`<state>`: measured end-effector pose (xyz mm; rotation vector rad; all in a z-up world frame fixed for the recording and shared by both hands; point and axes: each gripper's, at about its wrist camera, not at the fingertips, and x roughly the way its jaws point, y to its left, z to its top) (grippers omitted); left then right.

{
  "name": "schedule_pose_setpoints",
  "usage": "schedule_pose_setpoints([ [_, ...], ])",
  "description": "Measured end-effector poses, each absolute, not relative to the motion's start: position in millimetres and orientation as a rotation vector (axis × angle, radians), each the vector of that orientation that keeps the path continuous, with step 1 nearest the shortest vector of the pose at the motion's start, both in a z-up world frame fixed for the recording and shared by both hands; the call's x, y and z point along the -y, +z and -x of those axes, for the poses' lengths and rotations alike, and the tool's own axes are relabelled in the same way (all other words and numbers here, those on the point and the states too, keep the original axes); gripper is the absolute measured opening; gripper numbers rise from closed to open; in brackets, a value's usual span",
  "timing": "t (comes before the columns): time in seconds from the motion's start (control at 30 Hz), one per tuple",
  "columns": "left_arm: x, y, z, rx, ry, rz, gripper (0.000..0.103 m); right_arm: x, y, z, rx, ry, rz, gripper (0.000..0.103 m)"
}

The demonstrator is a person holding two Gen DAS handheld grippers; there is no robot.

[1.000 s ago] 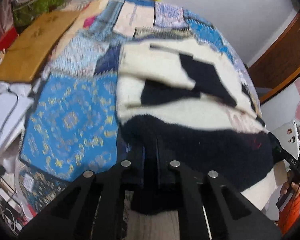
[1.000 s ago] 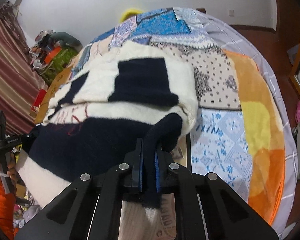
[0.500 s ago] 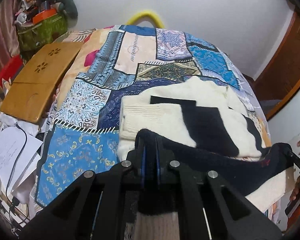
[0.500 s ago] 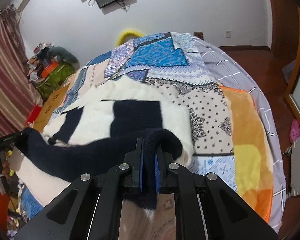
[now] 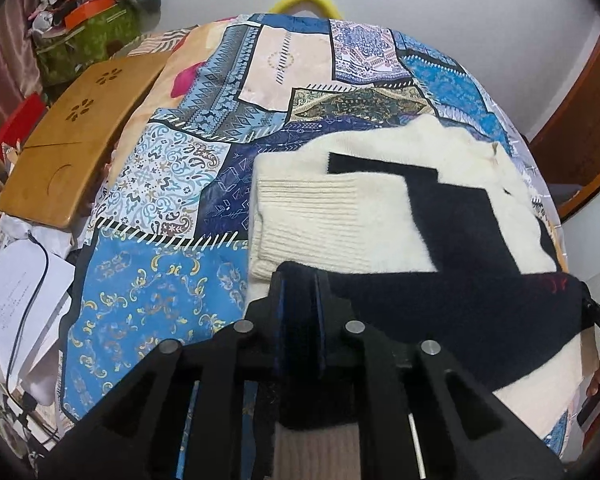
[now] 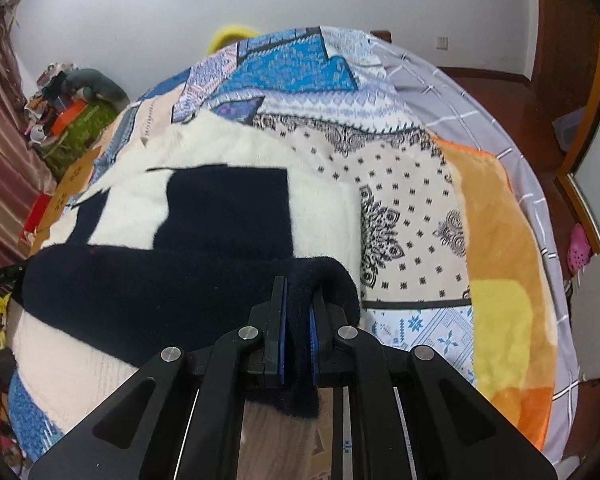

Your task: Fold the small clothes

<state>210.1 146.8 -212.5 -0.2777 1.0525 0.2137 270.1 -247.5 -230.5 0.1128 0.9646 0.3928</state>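
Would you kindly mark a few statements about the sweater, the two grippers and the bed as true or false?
1. The right gripper is clamped on the sweater's dark hem. True.
2. The sweater is plain red. False: it is cream with dark navy blocks.
3. The left gripper has dark knit between its fingers. True.
4. The sweater lies on a bare wooden floor. False: it lies on a patchwork bedspread.

A patchwork bedspread (image 5: 172, 168) covers the bed, a wooden lap tray (image 5: 72, 144) (flower cutouts) beside loose papers (image 5: 16, 296).
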Motion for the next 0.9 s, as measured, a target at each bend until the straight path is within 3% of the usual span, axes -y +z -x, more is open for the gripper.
schedule_pose_setpoints([
  [0.13,-146,-210,-205,-1.054,0.229,0.237,0.033,251,-227,-268,-0.978,0.393,-0.129,0.011],
  [0.27,-151,-203,-197,-1.043,0.232,0.235,0.044,256,-222,-264,-0.991,0.392,-0.143,0.026],
  [0.37,-154,-197,-189,-1.038,0.237,0.245,0.05,259,-218,-258,-0.985,0.377,-0.139,0.04],
  [0.43,-156,-192,-183,-1.032,0.24,0.251,0.052,261,-215,-253,-0.983,0.379,-0.136,0.041],
  [0.6,-158,-183,-167,-1.023,0.242,0.256,0.056,266,-208,-239,-0.969,0.366,-0.131,0.054],
  [0.9,-145,-184,-139,-1.041,0.198,0.278,0.068,272,-204,-213,-0.961,0.377,-0.146,0.056],
])
